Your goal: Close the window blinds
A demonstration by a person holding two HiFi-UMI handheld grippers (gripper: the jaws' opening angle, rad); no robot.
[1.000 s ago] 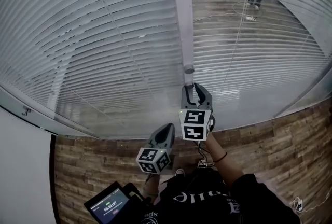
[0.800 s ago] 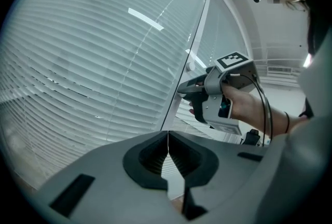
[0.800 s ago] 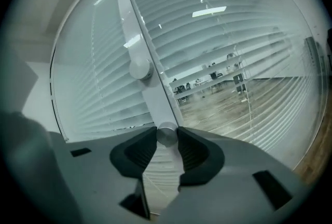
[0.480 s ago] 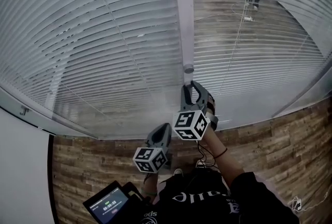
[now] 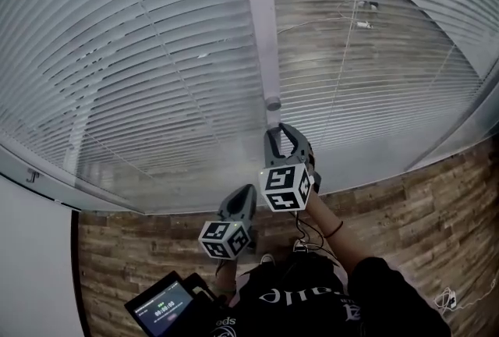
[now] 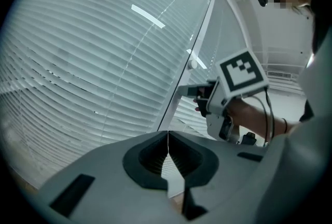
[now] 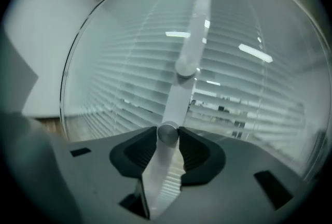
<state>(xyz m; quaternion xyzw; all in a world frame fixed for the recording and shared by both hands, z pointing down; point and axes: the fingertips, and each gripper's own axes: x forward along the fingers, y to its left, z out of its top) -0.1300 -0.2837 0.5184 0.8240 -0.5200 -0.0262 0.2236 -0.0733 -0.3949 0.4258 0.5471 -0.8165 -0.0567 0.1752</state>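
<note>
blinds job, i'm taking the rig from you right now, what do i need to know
Right claw: shut on the lower knob on the post between the two blinds; a second knob sits just above it.
Left claw: shut, empty, held back near the body.
Done: knob gripped; left blind looks nearly closed.
Left: right blind slats are open, the room shows through; turning the knob probably closes them.

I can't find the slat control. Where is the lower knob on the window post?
In the right gripper view the lower knob sits low centre, clamped between the jaws of the right gripper, on the window post, directly below the second knob.
</note>
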